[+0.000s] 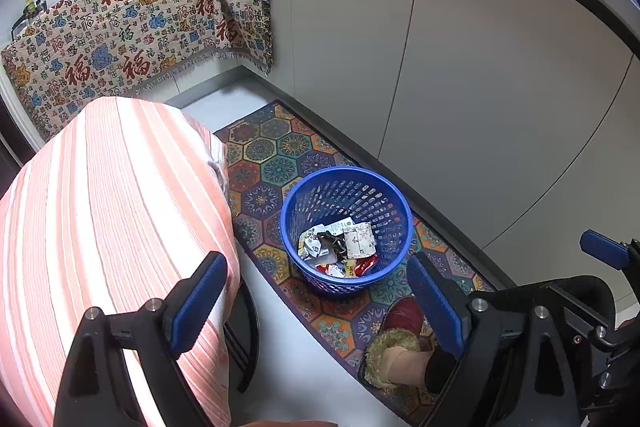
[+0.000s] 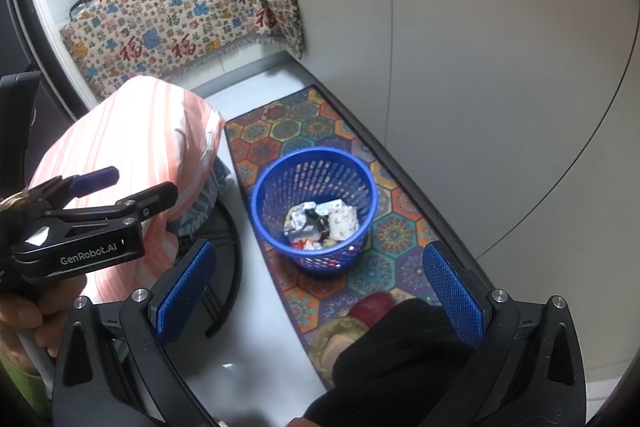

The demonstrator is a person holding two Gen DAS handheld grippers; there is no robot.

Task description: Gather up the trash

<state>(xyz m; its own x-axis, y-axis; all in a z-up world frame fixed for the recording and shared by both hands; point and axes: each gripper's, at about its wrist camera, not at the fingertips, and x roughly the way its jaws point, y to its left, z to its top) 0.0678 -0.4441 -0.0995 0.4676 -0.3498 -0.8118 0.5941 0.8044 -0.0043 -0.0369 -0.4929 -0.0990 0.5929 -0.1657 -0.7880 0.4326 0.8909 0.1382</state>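
1. Kitchen floor fills both views: pale grey cabinets (image 1: 460, 75) run along one side, a patterned rug (image 1: 280, 163) lies at their foot, and a stool under a striped cloth (image 1: 108, 211) stands to the left.
2. My target, the blue basket (image 1: 346, 227), sits upright on the rug, between the stool and the cabinets. Crumpled wrappers (image 1: 340, 243) lie in its bottom; I see no loose scraps on the floor around it.
3. My left gripper (image 1: 316, 303) hangs above the basket with its jaws spread wide and nothing between them.
4. My right gripper (image 2: 320, 291) is likewise wide open and empty, aimed down toward the same basket (image 2: 316, 211). A slippered foot (image 1: 400, 343) stands on the rug just beneath it.
5. Handling, as I judge it: the basket looks like thin perforated plastic, so it should be light and a little springy. Its contents are paper and foil, adding almost no weight but likely to spill if I tip it.
6. Where I would grip: the rolled rim (image 1: 304, 187), one finger inside and one outside. The rim is the stiffest part; the lattice wall below would flex.
7. Orientation: its long axis runs vertical, mouth facing up toward me, the body tapering to a narrower base. Being round, it allows a rim pinch from any side.
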